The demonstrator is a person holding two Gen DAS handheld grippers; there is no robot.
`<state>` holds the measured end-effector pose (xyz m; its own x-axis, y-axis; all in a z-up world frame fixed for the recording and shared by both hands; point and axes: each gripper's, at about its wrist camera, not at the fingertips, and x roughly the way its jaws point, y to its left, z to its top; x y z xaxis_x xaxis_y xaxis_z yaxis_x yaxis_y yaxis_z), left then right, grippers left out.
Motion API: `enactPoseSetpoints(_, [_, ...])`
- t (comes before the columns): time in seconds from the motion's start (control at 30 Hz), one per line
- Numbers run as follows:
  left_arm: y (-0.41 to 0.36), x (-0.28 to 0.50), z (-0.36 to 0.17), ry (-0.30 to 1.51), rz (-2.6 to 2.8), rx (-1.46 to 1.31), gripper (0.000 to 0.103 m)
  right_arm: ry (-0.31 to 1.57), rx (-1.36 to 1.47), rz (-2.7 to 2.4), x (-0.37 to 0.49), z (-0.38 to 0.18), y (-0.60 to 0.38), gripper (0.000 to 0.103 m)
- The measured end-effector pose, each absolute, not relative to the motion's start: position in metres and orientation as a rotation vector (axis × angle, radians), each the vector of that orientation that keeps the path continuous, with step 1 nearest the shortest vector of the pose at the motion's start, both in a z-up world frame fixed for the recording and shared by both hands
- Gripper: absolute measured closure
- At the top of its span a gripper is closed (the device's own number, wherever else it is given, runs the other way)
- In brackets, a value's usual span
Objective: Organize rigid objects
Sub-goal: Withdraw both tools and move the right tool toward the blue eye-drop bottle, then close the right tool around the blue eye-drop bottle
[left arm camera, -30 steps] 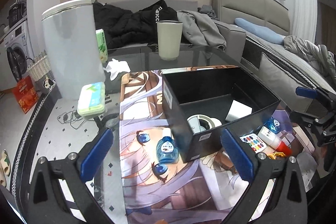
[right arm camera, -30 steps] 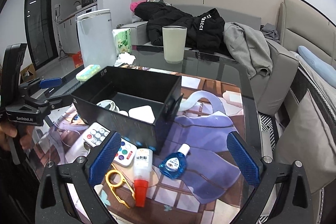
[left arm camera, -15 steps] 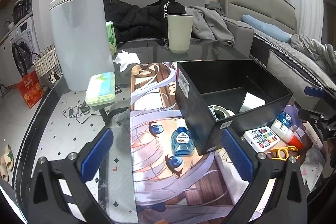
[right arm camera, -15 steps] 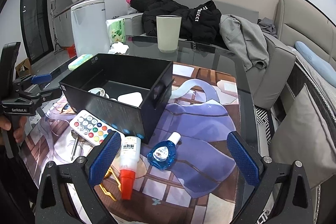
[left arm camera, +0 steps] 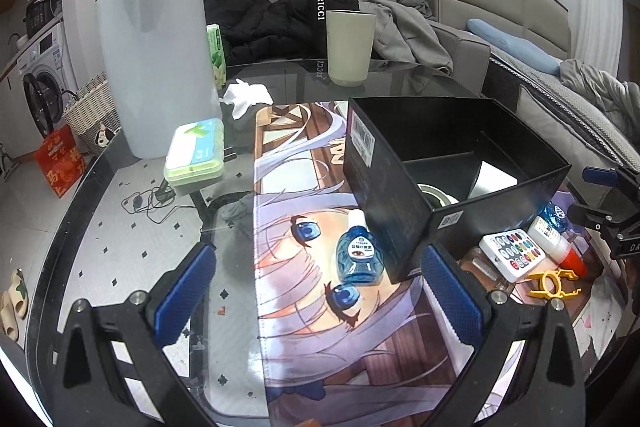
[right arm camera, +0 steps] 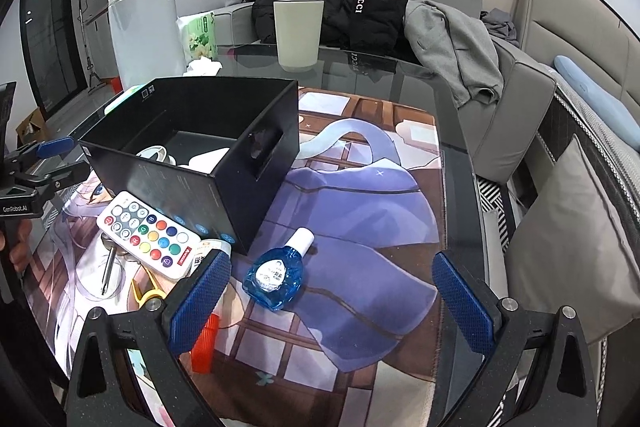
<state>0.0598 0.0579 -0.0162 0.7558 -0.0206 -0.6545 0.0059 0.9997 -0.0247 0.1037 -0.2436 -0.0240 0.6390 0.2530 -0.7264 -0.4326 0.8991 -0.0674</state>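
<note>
— Both grippers had dropped lower and come in toward the box (left arm camera: 420,163) since a second earlier; the left gripper (left arm camera: 320,291) now framed a blue bottle (left arm camera: 359,254) lying on the mat (left arm camera: 304,347) just beside the box's near corner.

— And the right one?

— The right gripper (right arm camera: 328,291) hung over a second blue bottle (right arm camera: 276,273), which lay on the mat near the box's other end. Both pairs of fingers stood wide apart, holding nothing.

— What did each view give that the other lacked?

— The left view showed the yellow clip (left arm camera: 554,283) whole, past the box's near wall, next to the remote (left arm camera: 514,253) and the glue bottle (left arm camera: 558,245). In the right view a finger (right arm camera: 200,301) covered most of the glue and clip, but the screwdriver (right arm camera: 108,263) beside the remote showed plainly, as did the handle cut-out in the box's end wall. The tape roll (right arm camera: 154,153) and a white object (right arm camera: 212,157) lay inside the box in both.

— Room to move?

— Open mat spread out from the box's handle end toward the table (right arm camera: 452,163) edge. On the box's far side stood a cup (left arm camera: 350,45), well apart. The remote overlapped the glue at the box's near wall, a crowded spot.
</note>
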Motion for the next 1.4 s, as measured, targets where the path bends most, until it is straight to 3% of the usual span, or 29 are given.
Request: enactPoseSetpoints(1.4, [0.059, 0.100, -0.043, 0.896, 0.080, 0.012, 0.000, 0.935, -0.207, 0.345, 0.133, -0.049, -0.239, 0.001])
